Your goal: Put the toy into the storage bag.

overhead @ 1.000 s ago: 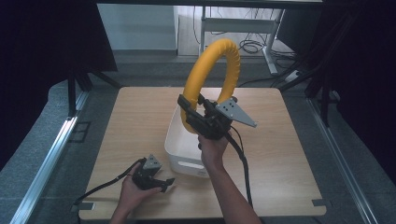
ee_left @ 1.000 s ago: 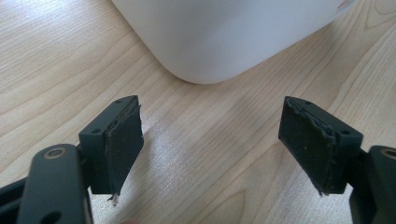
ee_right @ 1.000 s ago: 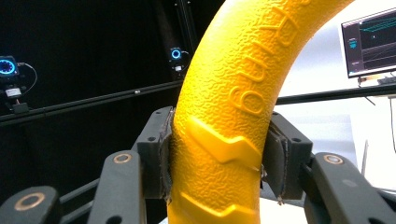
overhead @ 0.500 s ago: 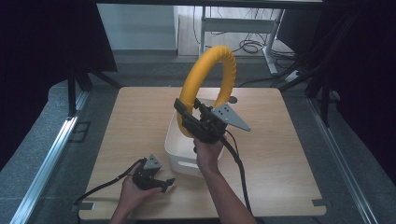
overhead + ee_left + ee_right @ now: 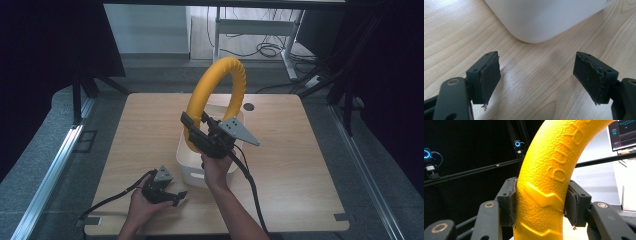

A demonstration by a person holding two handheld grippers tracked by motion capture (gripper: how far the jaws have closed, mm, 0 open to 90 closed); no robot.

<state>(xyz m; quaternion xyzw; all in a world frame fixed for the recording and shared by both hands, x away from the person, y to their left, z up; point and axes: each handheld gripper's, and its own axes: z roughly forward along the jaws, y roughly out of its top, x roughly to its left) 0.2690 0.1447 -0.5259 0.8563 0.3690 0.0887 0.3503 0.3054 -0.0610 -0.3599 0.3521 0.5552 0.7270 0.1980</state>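
Upright between the right gripper's (image 5: 196,134) clamped jaws, a textured yellow foam ring (image 5: 216,95) looks light and grippy; left gripper's (image 5: 176,196) jaws stand apart.

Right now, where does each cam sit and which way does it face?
High view: above the person's side, looking forward and down on the table; both forearms, left gripper, right gripper.
Left gripper view: low over the table, facing the white bin; open jaws.
Right gripper view: aimed up along the yellow ring; jaws clamp it.
Shared: high and right gripper views show the ring; high and left, the bin.
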